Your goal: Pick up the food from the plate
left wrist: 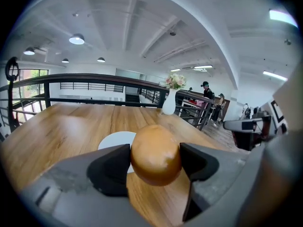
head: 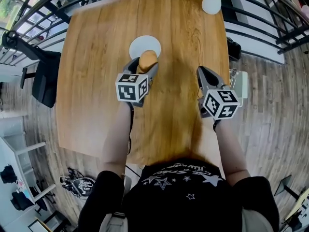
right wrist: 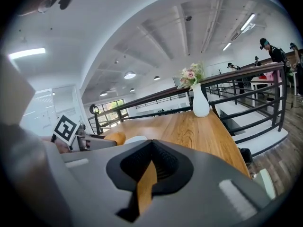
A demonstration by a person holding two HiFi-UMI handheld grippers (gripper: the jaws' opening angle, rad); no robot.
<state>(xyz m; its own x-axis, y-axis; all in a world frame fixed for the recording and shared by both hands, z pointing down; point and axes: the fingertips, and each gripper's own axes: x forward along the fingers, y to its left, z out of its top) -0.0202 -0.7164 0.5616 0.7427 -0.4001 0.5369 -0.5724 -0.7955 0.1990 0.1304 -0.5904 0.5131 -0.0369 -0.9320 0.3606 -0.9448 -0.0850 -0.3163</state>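
Observation:
A round golden-brown bun (head: pixel 147 59) is clamped between the black pads of my left gripper (head: pixel 144 65), which is shut on it. In the left gripper view the bun (left wrist: pixel 155 154) hangs above the wooden table, just in front of the white plate (left wrist: pixel 112 139). The plate (head: pixel 141 44) lies bare at the table's middle, behind the bun. My right gripper (head: pixel 202 72) hovers to the right over the table, shut with nothing in it; only a thin slit shows between its pads (right wrist: pixel 163 167). The bun (right wrist: pixel 116 137) and plate (right wrist: pixel 136 139) also show in the right gripper view.
A white vase (head: pixel 211 1) with flowers stands at the table's far right edge. A dark chair (head: pixel 46 79) sits at the left side of the table. Black railings run behind the table. People stand far off in the background.

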